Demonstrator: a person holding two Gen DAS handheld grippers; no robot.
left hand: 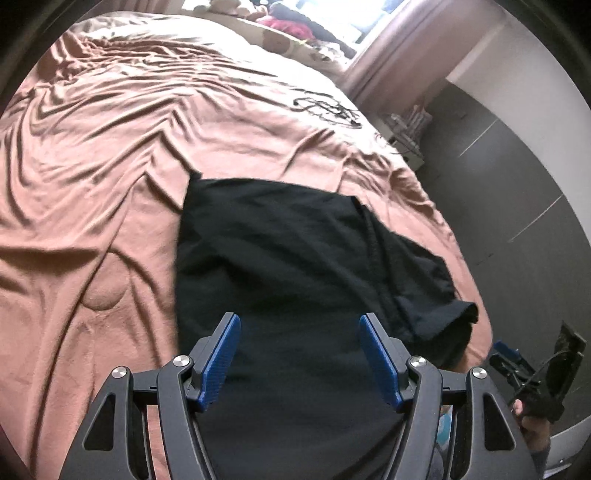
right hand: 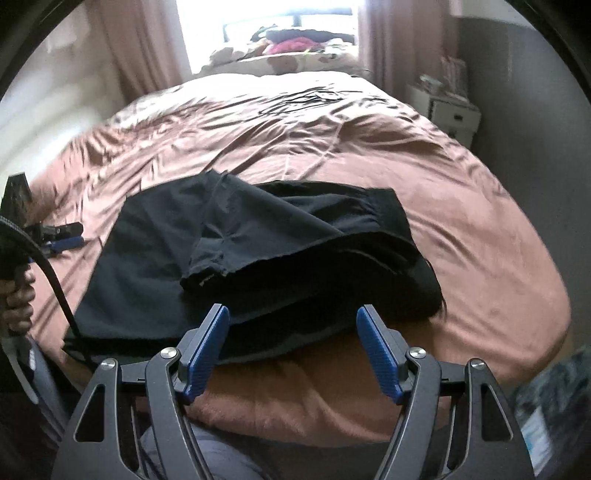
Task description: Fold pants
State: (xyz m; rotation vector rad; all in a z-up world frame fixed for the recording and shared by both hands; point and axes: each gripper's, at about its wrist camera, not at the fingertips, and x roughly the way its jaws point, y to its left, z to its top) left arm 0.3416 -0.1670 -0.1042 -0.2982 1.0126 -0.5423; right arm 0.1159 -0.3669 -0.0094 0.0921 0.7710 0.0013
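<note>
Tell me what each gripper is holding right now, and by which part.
Nothing is held. The left gripper and right gripper are both open above the black pants, fingers clear of the fabric.

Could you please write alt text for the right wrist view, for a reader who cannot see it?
Black pants, partly folded, lie on a bed with a wrinkled pink-brown sheet. The open right gripper hovers near their closest edge, holding nothing. A bright window lies beyond.
</note>
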